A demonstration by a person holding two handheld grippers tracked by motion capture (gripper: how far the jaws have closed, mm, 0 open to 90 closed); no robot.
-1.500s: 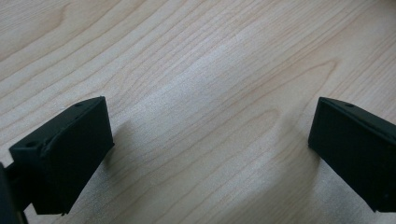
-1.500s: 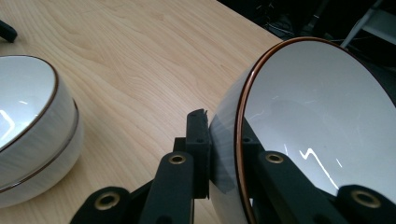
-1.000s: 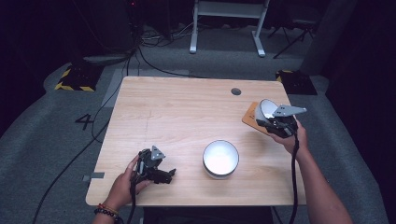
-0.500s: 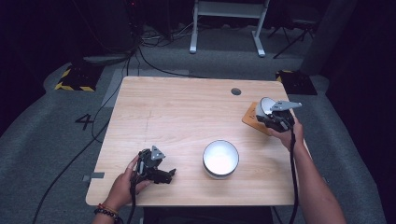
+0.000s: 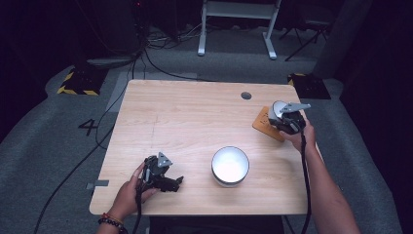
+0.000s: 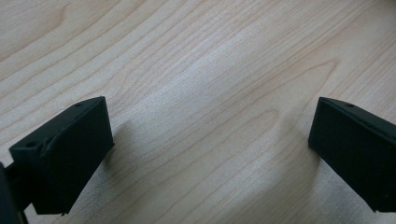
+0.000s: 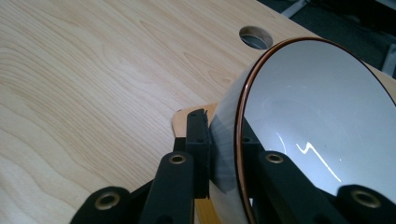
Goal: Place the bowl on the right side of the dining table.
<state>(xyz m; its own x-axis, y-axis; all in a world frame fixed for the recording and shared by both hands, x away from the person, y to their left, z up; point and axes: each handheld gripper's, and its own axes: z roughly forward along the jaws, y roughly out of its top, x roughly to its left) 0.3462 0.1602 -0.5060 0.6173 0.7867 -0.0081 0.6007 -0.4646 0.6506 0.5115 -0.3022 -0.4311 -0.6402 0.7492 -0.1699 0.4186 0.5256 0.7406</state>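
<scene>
Bowl (image 7: 317,121), grey with a copper rim, is clamped at its wall by the right gripper (image 5: 288,120) and has tilted further off the wooden coaster (image 5: 265,124) at the far right since a second ago, so the lift is likely underway. Its mouth faces sideways, axis near horizontal. Left gripper (image 5: 163,176) rests agape, empty, near left.

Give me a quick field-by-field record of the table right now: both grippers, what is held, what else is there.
right gripper: shut on the rim of a small bowl, one jaw inside, one outside
small bowl: white, brown rim, tilted on its side over a wooden coaster
left gripper: open, jaws wide apart, nothing between them, low over bare table
large bowl: white, upright, near the front edge, untouched
table hole: far right side
</scene>
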